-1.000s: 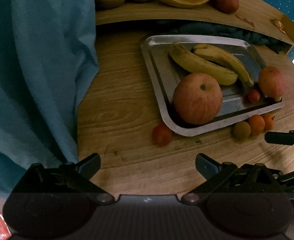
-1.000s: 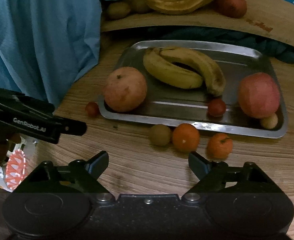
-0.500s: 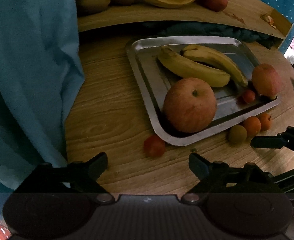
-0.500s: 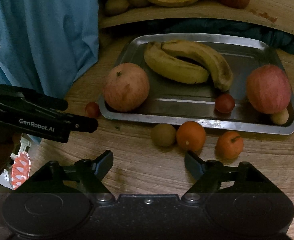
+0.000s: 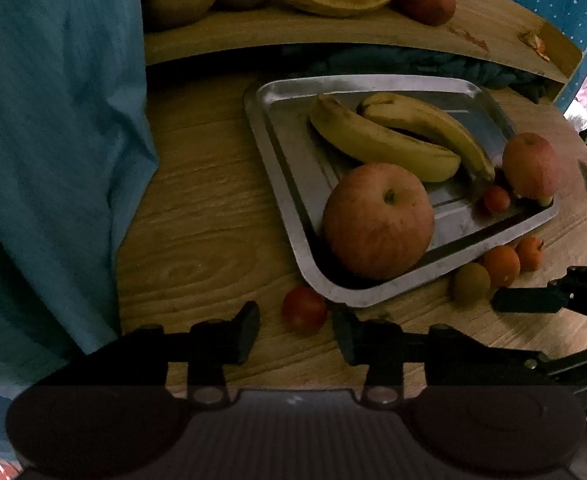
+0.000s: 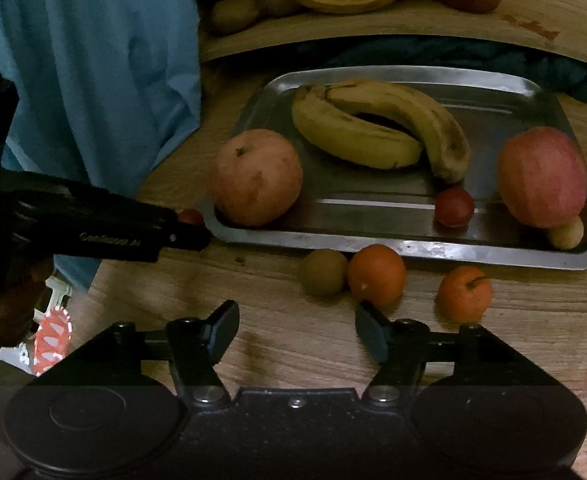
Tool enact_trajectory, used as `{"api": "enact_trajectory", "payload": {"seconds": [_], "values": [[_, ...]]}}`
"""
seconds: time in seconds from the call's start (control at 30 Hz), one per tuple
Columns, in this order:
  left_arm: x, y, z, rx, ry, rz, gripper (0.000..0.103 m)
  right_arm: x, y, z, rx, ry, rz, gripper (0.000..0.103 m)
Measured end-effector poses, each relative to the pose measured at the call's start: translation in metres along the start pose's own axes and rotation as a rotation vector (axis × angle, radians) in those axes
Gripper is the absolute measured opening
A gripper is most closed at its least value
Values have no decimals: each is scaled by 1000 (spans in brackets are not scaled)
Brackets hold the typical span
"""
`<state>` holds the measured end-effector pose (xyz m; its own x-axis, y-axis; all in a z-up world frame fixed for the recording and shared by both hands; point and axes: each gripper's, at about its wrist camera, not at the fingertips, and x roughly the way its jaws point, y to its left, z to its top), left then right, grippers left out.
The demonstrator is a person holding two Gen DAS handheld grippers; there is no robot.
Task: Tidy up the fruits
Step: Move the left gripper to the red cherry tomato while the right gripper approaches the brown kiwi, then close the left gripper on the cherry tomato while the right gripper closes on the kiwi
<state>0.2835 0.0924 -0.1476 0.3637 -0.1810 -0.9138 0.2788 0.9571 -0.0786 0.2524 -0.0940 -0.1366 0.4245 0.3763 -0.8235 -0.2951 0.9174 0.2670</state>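
Metal tray [image 6: 433, 249] on the table [image 5: 197, 208] already holds 2 bananas [image 6: 373, 132], 2 apples [image 6: 541, 176] and 1 small red fruit [image 6: 454, 207]. Outside it lie 2 oranges [image 6: 377, 274], 1 greenish fruit [image 6: 323, 271] and a red tomato [image 5: 304, 309]. Left hand-held gripper [image 5: 295, 330], jaws spread, brackets the tomato; right hand-held gripper [image 6: 297, 330], also spread, nears the oranges. Judged roughly half done.

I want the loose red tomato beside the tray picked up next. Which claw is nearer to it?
Left. The left claw is open right at the small red tomato; the right claw sits open by the oranges, farther along the tray.
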Motion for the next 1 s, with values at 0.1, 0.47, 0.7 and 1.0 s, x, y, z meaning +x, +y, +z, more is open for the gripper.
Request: {"api": "enact_trajectory", "payload": {"seconds": [0.1, 0.47, 0.7, 1.0], "values": [[1, 0, -1, 5, -10, -3, 31, 0, 0, 0, 0, -1, 0, 66], [-4, -2, -5, 2, -17, -40, 27, 2, 1, 1, 1, 10, 50, 62], [-10, -13, -11, 33, -10, -60, 27, 2, 1, 2, 3, -18, 31, 59], [-15, -16, -17, 34, 1, -45, 27, 6, 5, 3, -32, -43, 18, 50]]}}
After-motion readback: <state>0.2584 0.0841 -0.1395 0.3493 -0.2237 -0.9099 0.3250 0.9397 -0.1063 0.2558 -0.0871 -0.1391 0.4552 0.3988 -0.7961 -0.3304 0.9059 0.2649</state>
